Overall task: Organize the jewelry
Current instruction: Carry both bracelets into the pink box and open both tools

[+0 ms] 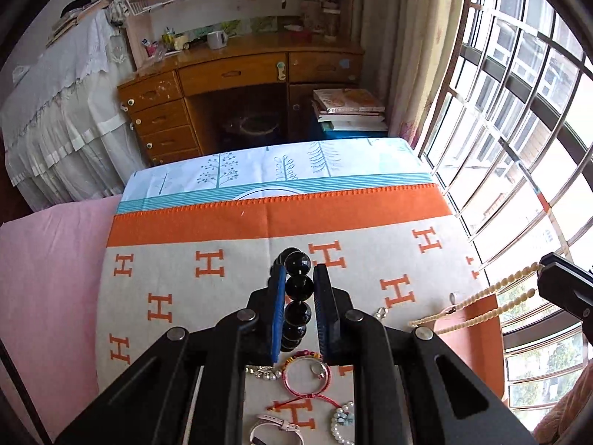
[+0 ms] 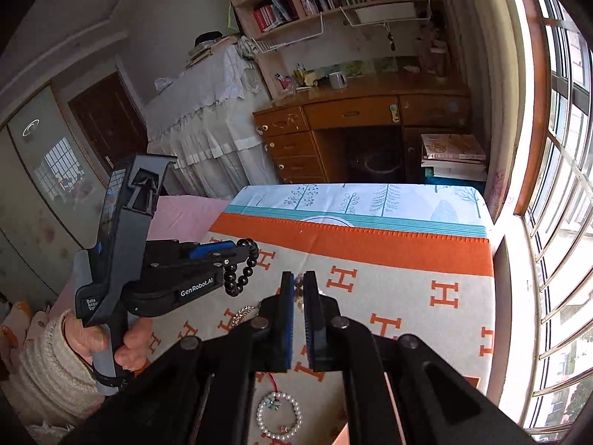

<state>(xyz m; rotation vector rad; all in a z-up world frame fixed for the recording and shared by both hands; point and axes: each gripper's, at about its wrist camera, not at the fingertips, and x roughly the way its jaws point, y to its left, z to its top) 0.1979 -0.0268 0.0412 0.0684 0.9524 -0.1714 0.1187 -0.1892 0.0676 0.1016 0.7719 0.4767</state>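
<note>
"GenRobot.AI" in white on side of my left gripper (image 2: 241, 259); "Data Acqu... Sys..." on its handle (cut off). Orange "H" letters repeat over blanket (image 1: 222, 230).

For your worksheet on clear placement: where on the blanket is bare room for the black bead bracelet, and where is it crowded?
Free: the H-patterned blanket between the orange band and the left gripper, toward the pink sheet. Crowded: under the gripper, round the red cord bracelet, pearl bracelet and watch.
</note>
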